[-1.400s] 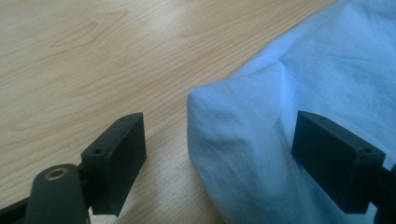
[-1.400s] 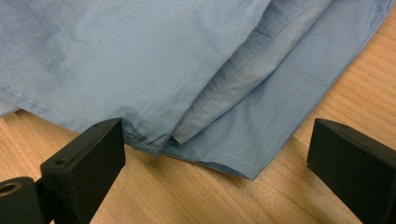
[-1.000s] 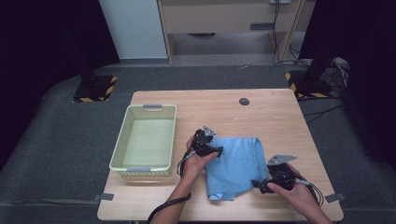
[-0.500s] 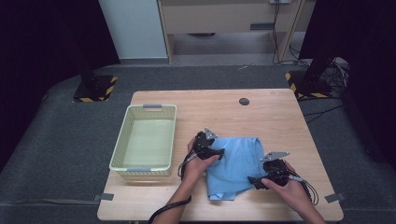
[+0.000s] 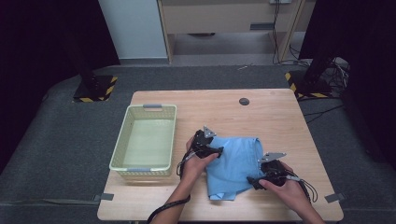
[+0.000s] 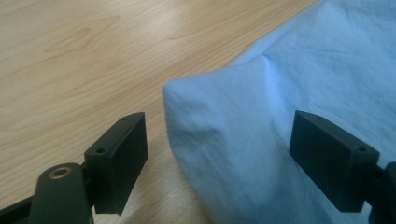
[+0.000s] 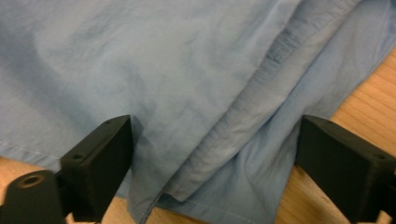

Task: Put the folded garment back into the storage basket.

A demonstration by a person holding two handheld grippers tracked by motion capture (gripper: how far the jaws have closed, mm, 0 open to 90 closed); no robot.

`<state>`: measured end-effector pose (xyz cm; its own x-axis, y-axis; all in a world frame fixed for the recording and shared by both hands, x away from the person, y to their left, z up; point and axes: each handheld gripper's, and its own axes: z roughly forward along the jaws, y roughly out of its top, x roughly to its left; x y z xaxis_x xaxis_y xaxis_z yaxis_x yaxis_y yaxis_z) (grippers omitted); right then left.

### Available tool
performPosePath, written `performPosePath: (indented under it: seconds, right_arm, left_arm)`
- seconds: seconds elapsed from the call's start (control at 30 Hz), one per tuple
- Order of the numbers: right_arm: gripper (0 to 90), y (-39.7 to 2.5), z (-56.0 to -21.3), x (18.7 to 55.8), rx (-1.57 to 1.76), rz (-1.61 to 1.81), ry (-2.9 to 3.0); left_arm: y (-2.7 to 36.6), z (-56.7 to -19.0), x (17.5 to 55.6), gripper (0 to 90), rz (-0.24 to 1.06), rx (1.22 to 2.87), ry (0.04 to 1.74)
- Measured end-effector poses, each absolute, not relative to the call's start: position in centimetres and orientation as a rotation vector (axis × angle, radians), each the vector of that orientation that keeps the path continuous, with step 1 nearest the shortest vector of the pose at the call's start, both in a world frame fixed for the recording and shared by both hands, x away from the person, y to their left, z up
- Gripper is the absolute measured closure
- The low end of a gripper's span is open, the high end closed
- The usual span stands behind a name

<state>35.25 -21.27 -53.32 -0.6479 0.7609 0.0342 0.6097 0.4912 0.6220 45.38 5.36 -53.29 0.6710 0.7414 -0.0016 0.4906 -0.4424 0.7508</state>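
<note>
We've got the blue cloth point(image 5: 236, 165) lying folded on the table point(image 5: 280, 121), near the front edge and just right of the basket point(image 5: 145, 140), and both our grippers are on it. Our left gripper point(image 5: 215, 150) sits at the cloth's left edge with its jaws spread wide, a rounded fold of fabric between them, nothing pinched. Our right gripper point(image 5: 252, 180) is at the near right edge, jaws equally wide apart over the layered hems.
</note>
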Motion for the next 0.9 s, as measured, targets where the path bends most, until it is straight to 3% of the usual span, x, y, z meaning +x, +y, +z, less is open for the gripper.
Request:
performPosePath:
  seconds: [0.13,0.63,0.9]
  right_arm:
    - [18.9,-21.2,-53.2,35.1,1.151,0.902,2.503]
    - [63.7,-20.2,-52.5,34.7,1.088,0.913,2.55]
    - [69.7,-20.1,-52.5,34.5,1.089,0.918,2.551]
  left_arm:
    - [5.7,-53.2,45.5,22.5,0.419,2.124,0.95]
    - [5.3,-53.6,45.3,29.4,0.395,2.147,0.914]
    - [6.1,-53.0,45.4,29.5,0.441,2.107,0.935]
